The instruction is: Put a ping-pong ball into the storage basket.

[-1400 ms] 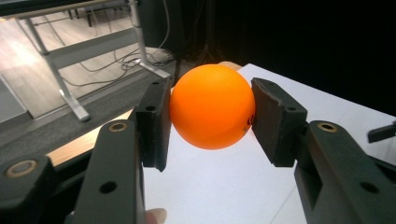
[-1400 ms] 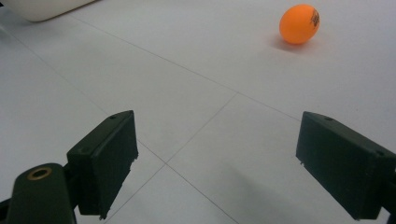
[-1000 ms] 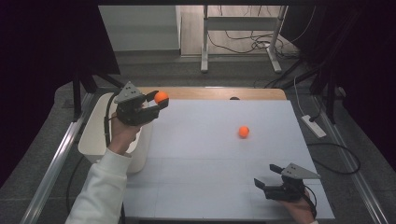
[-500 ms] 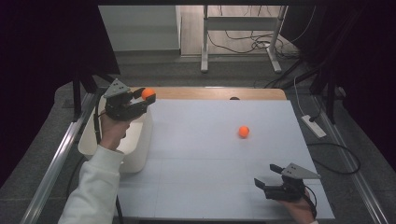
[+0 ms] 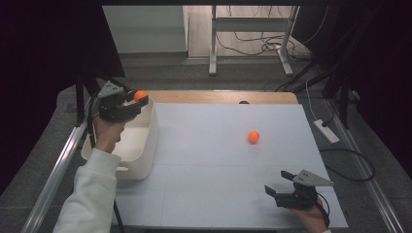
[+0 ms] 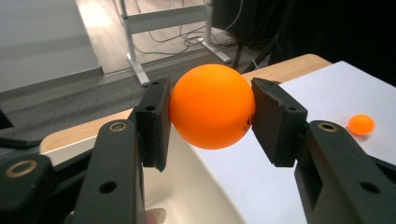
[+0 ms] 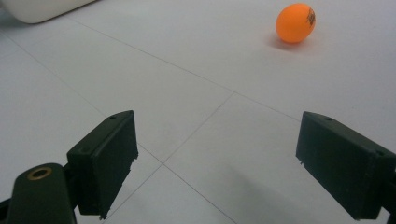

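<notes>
**Orange ball pinched above the white bin's far corner**

We are holding an orange ball between the two black pads of the left gripper, and the pads are pressing on it from both sides, so the ball is sitting clear of any surface. In the left gripper view a small dark print is showing on the ball's lower right side, next to the right-hand pad. In the high view the ball is hanging at the gripper's tip, over the far right corner of the white bin, whose curved inner wall is showing just beneath the ball in the left gripper view. The bin is standing at the left edge of the white table, with a strip of wooden edge running along the table's far side.

A second orange ball is lying on the table, well apart from the bin and toward the right of the middle. In the right gripper view it is sitting ahead of the jaws and off to the right, casting a faint shadow.

We are keeping the right gripper low near the table's near right corner. Its jaws are standing spread wide with nothing between them, bare table beneath.
</notes>
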Available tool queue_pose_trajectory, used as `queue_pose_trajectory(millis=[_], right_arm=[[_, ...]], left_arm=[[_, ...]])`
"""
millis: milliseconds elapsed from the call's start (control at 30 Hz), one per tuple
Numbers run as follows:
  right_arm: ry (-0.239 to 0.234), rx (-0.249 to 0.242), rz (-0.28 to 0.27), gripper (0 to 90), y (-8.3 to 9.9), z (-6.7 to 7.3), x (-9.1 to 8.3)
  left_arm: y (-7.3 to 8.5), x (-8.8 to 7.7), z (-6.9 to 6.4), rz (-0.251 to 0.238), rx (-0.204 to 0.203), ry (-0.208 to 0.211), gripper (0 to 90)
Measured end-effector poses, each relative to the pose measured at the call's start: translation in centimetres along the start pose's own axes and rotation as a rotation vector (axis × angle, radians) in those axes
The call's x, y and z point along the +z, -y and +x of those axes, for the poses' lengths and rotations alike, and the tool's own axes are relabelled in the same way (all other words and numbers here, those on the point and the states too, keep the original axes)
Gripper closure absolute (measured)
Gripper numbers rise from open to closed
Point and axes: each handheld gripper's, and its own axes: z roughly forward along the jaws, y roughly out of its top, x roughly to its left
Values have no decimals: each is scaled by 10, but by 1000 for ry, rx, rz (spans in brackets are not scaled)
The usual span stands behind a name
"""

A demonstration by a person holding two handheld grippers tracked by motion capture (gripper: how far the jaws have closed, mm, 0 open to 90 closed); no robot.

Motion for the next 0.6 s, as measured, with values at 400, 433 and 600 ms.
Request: queue_pose_trajectory(millis=[400,433,600], right_arm=[[2,1,2,127,0,0,0],[1,2,2,127,0,0,1],[2,3,2,127,0,0,0]], left_arm=[[6,6,23,50,-42,-55,508],[7,8,25,57,-45,-59,508],[10,13,32,79,-63,-70,507]])
